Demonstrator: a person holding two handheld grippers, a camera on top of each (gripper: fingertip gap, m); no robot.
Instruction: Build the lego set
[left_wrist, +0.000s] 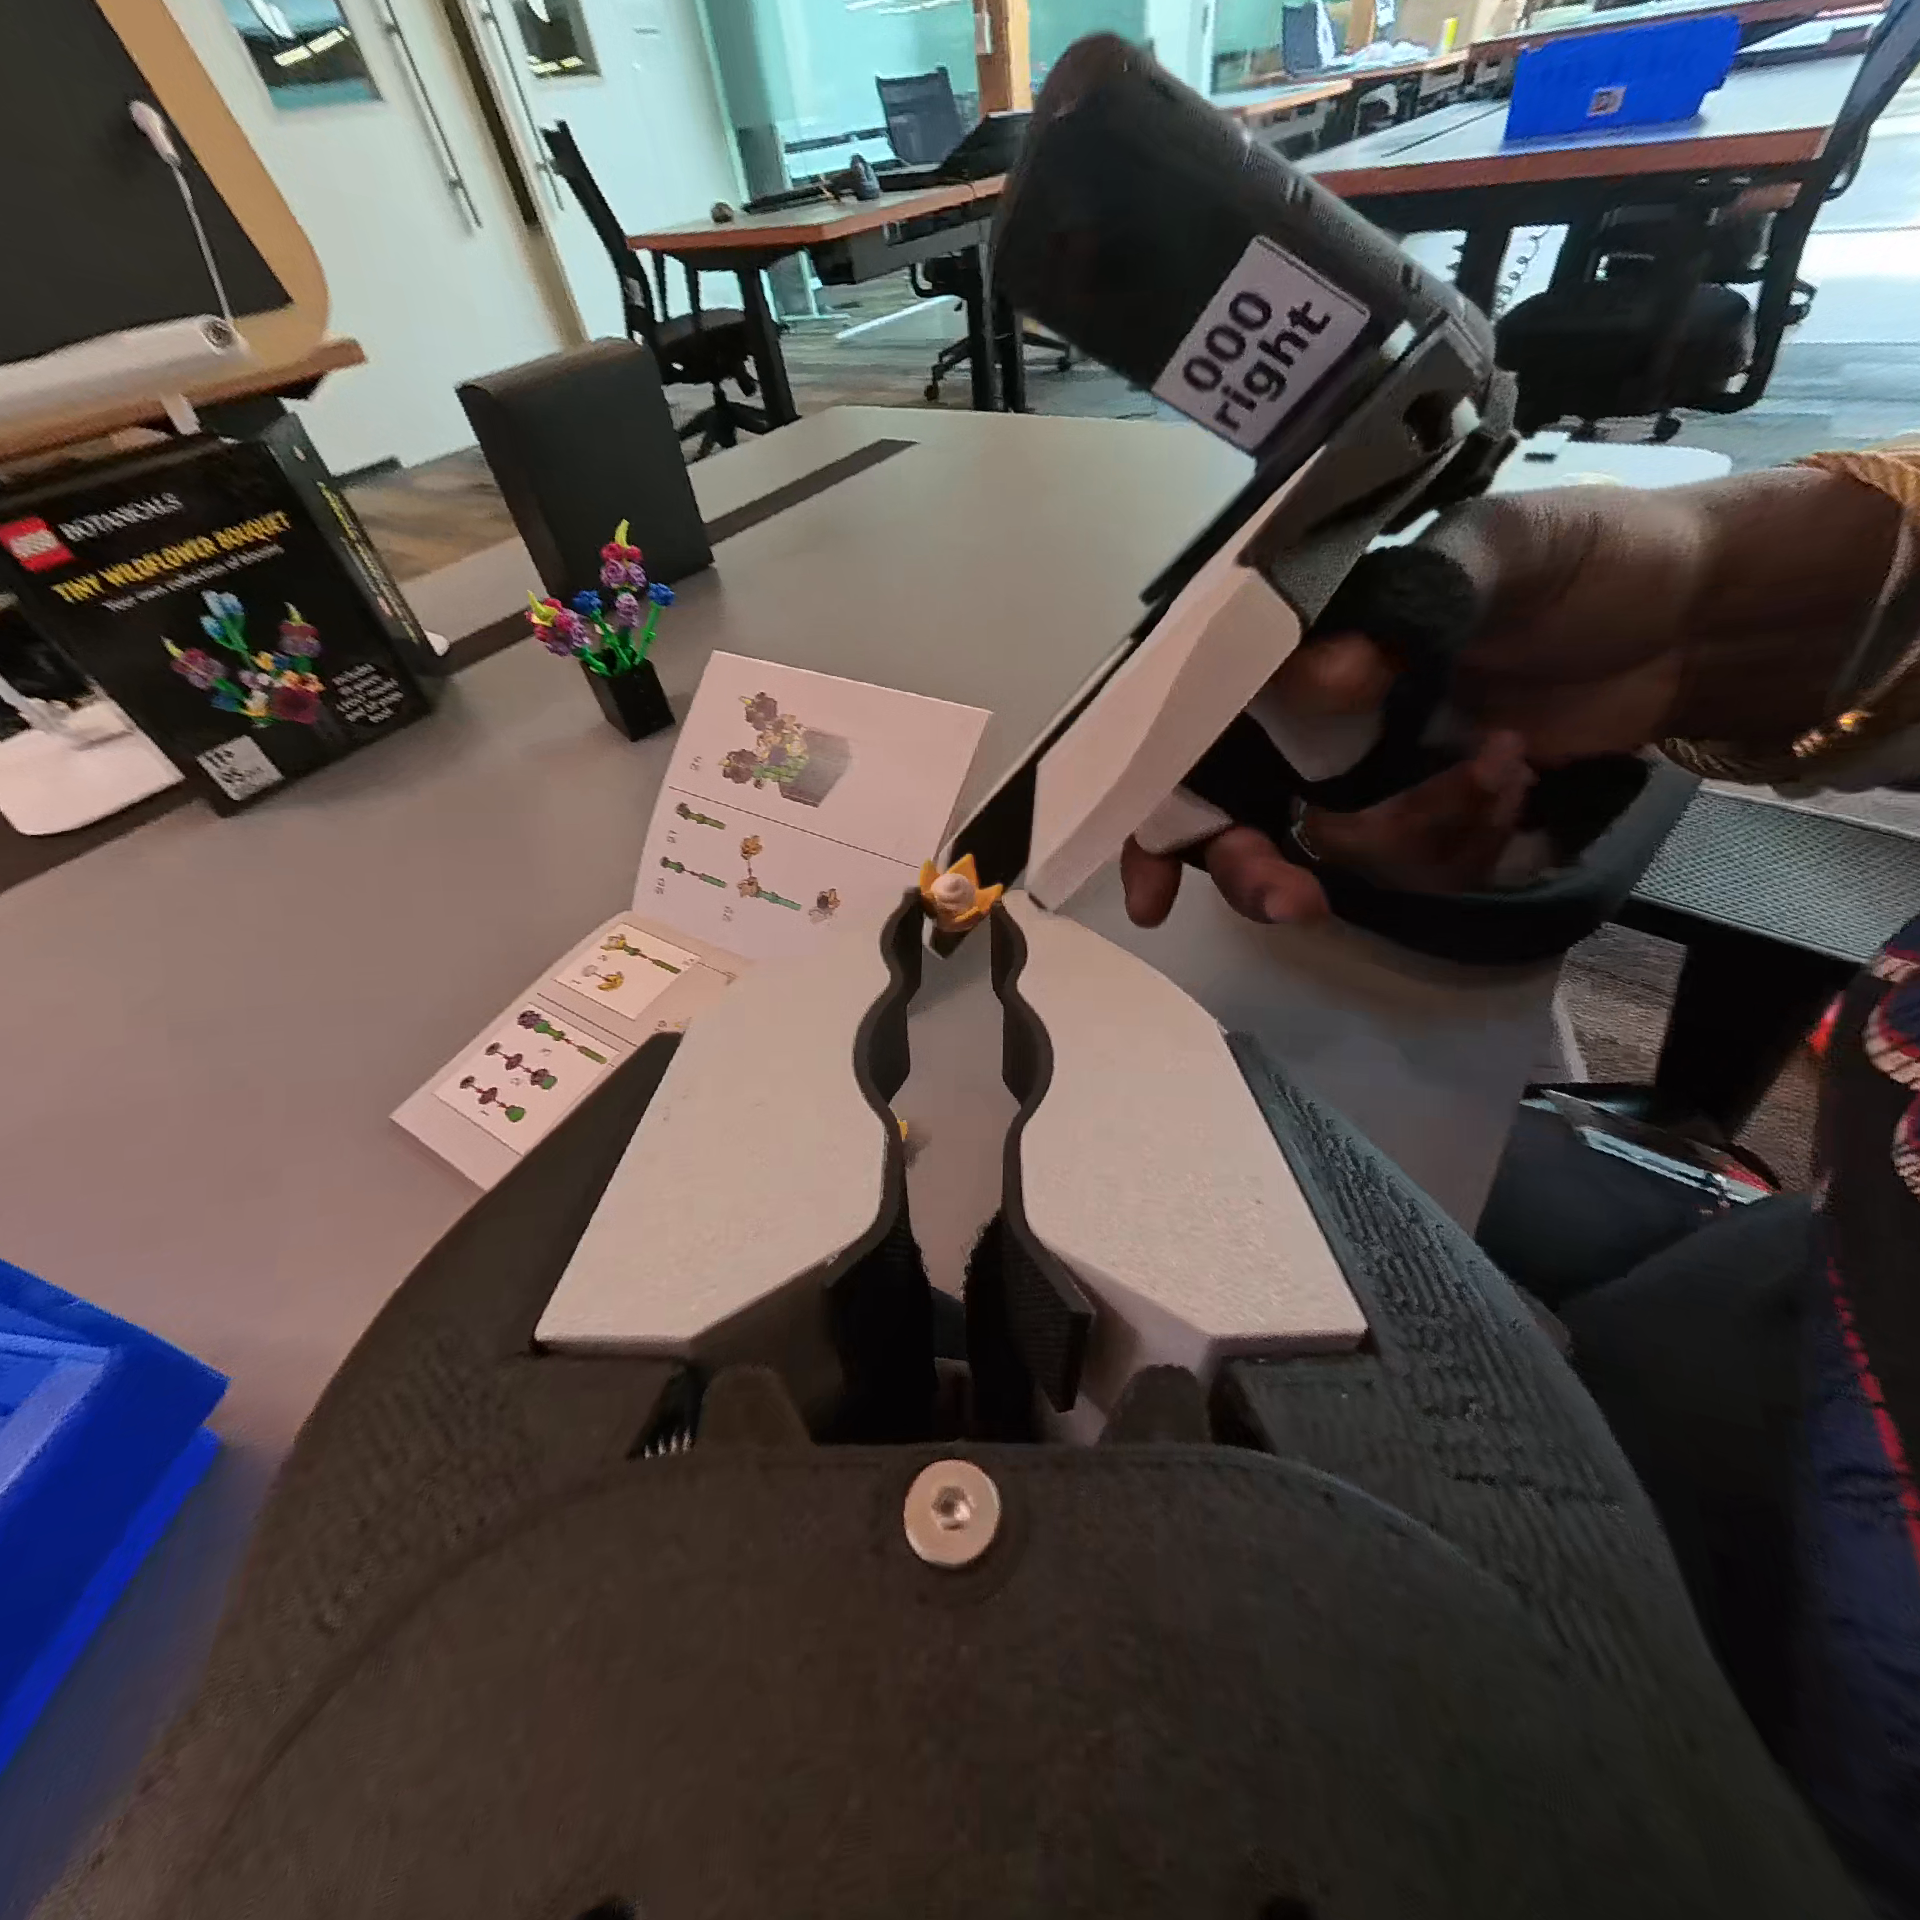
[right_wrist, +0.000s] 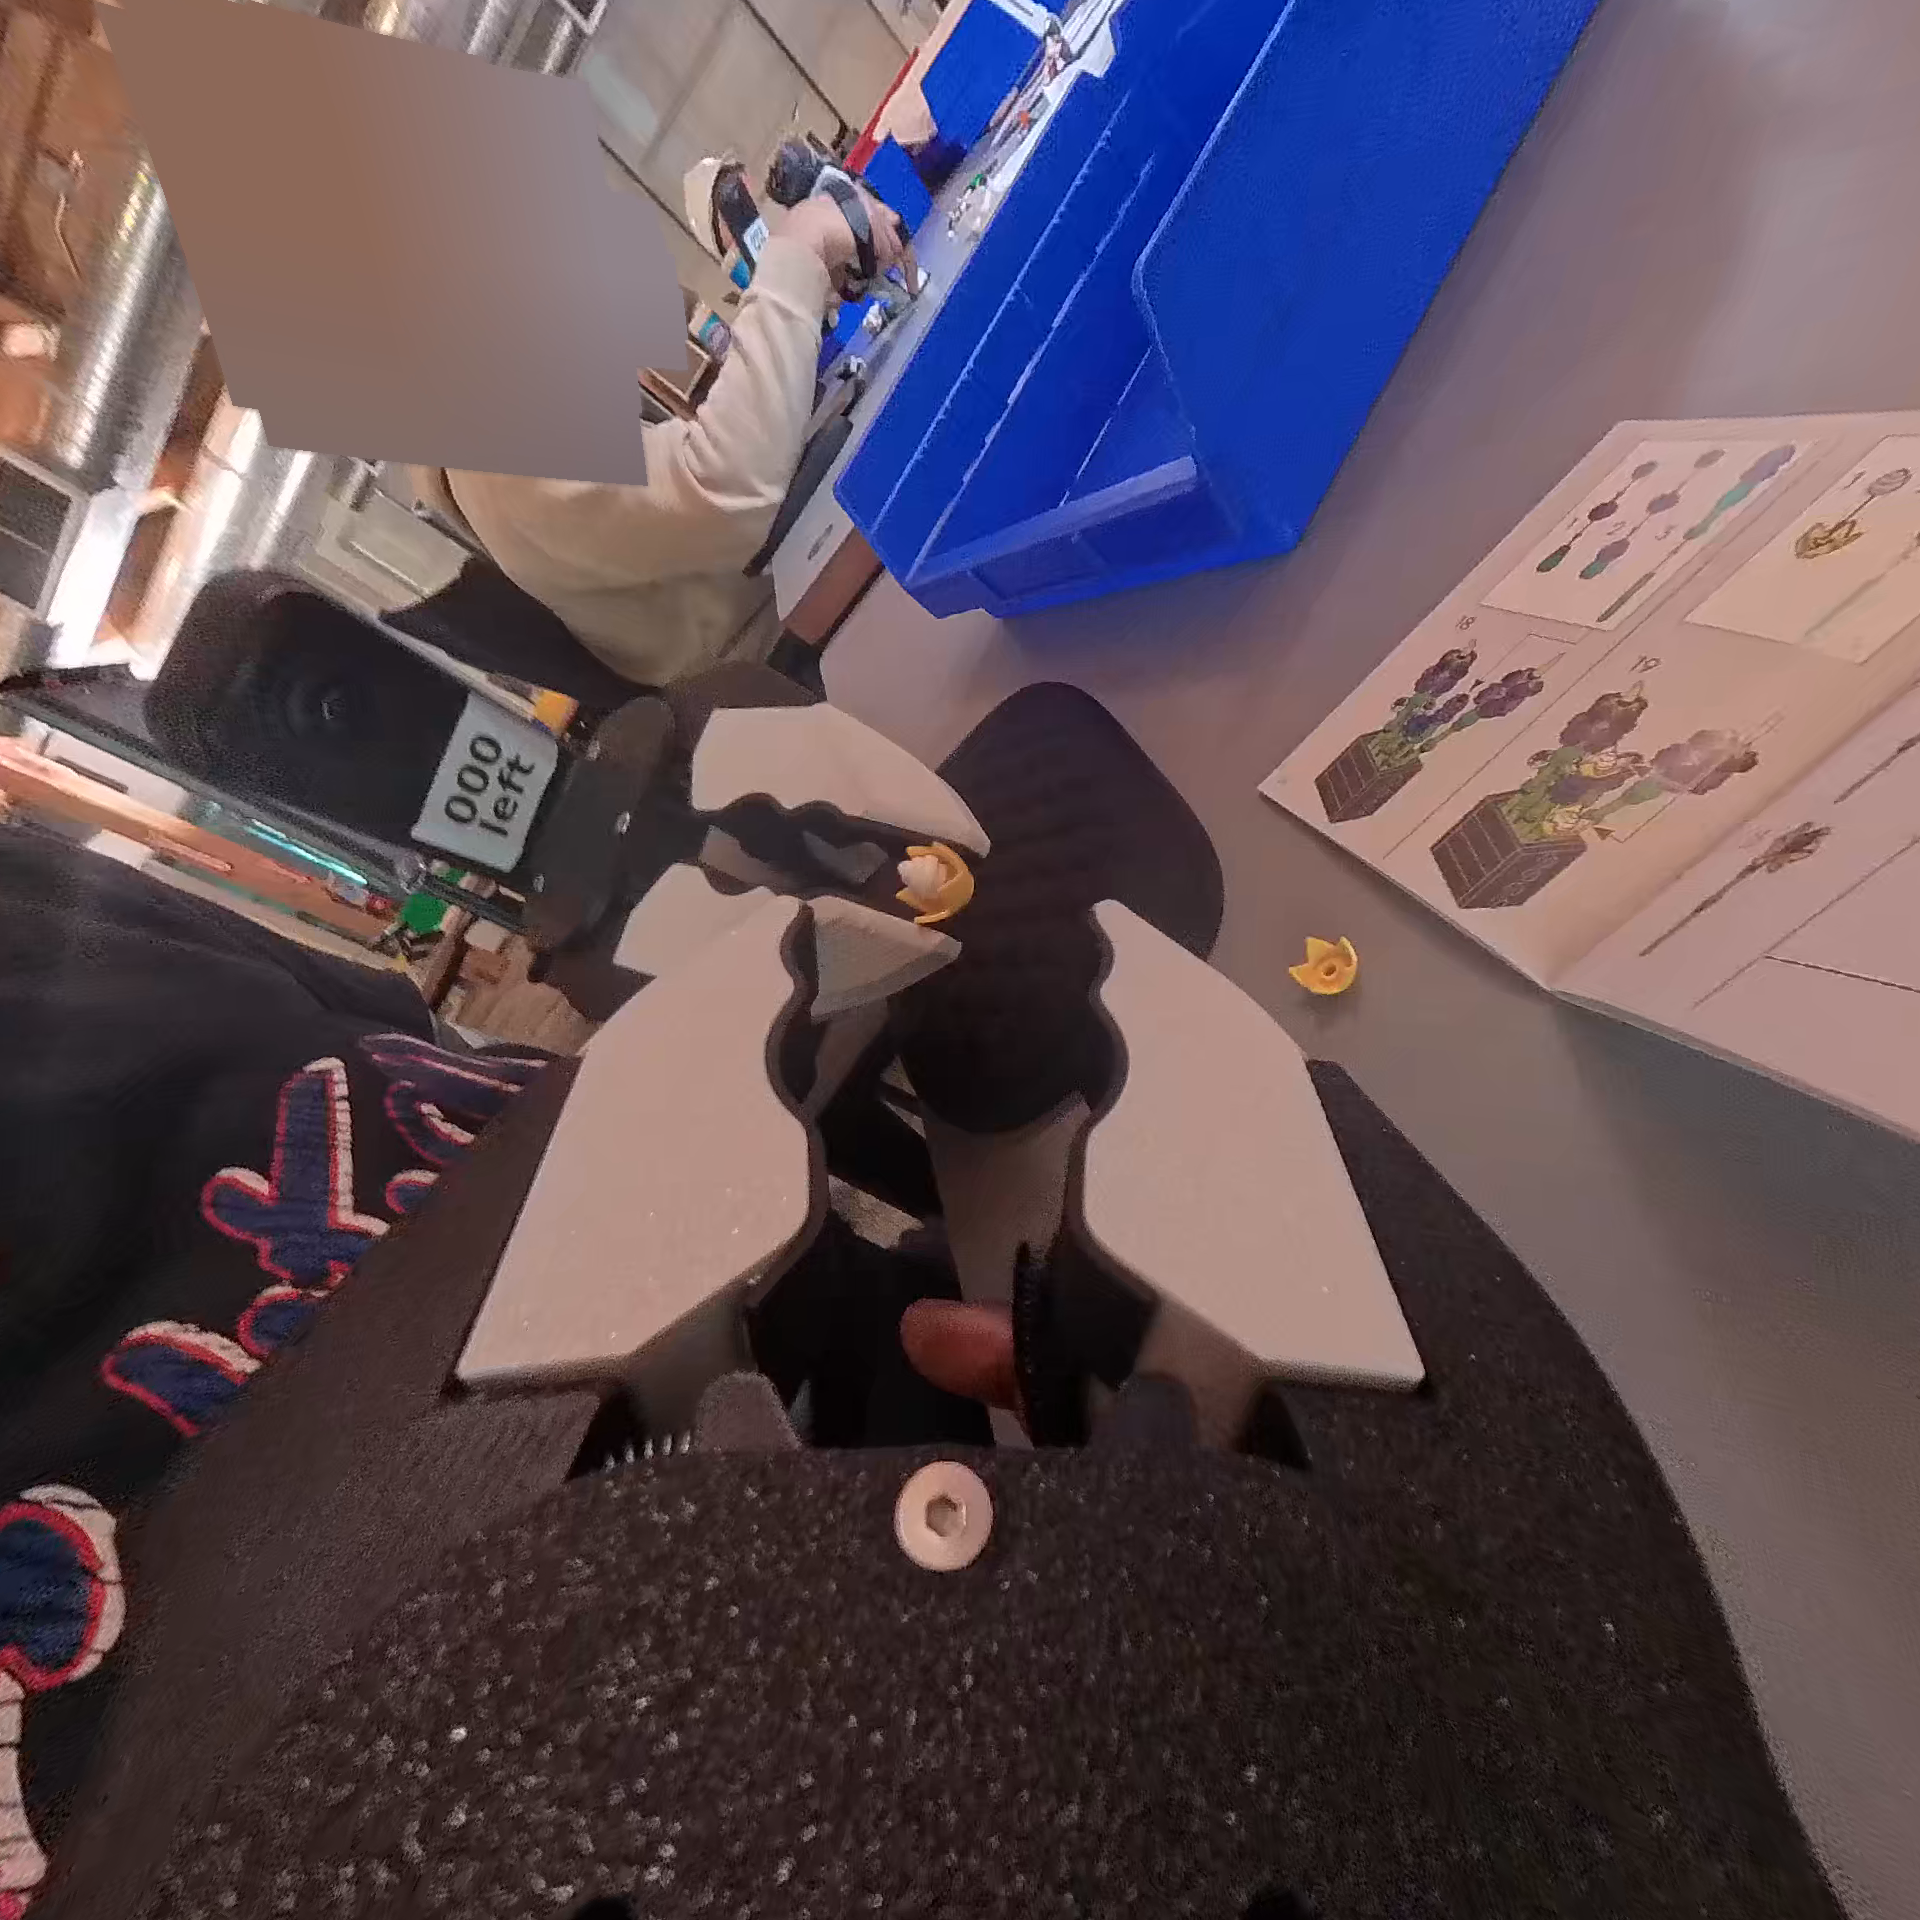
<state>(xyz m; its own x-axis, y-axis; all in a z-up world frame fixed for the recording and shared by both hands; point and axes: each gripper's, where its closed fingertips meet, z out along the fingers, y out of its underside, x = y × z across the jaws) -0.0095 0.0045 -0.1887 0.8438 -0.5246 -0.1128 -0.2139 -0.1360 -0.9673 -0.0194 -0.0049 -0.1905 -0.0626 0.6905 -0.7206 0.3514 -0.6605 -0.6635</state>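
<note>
While the left gripper (left_wrist: 954, 914) pinches a small yellow flower piece (left_wrist: 961, 896) at its fingertips, just above the grey table (left_wrist: 312, 987), the right gripper (left_wrist: 997, 883) comes down from the upper right, its tips at the same piece. A white stud sits in the flower's middle, pointing back toward this camera. The open instruction booklet (left_wrist: 800, 831) lies just beyond, a finished bouquet (left_wrist: 613, 623) farther left.

From the right wrist, the right gripper (right_wrist: 940, 935) is spread wide and holds nothing. The left gripper (right_wrist: 935, 883) reaches in from the left, clamped on the flower piece (right_wrist: 935, 881), whose petals curl rightward. A second yellow petal piece (right_wrist: 1325, 966) lies on the table, near the booklet (right_wrist: 1662, 727).

To seat anything well, I would line the parts up along the stud's axis and press straight, not sideways.
</note>
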